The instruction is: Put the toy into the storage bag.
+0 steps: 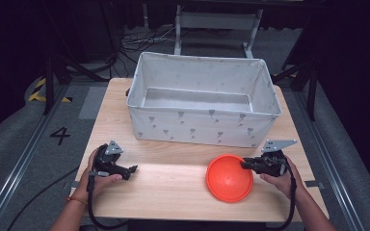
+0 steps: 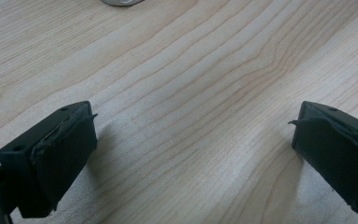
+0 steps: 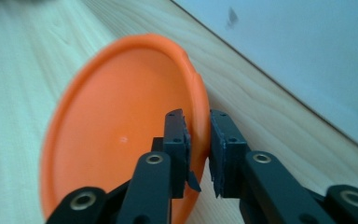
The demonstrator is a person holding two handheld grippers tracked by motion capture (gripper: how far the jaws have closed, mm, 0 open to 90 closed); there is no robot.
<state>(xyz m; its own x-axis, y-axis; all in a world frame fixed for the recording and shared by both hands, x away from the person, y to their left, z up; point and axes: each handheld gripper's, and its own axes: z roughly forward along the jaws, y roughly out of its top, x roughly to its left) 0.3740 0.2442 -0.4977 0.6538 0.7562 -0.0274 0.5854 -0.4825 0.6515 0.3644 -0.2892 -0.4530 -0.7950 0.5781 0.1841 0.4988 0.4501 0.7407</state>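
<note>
Right tool [image 1: 245, 164] is pinching the rim of the orange plate [image 1: 229, 179], jaws nearly closed on it; plate's sitting on the counter [image 1: 173, 183] near the fabric bin [image 1: 202, 126]; left tool [image 1: 134, 169] is resting wide open, gripping nothing.

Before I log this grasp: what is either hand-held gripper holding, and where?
The right hand-held gripper pinches the orange plate by its rim. The left hand-held gripper holds nothing.

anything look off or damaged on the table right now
Nothing spilled or broken. The orange plate sits flat on the wooden table, its rim pinched by the right tongs. The fabric bin stands upright; the left tongs are open.
</note>
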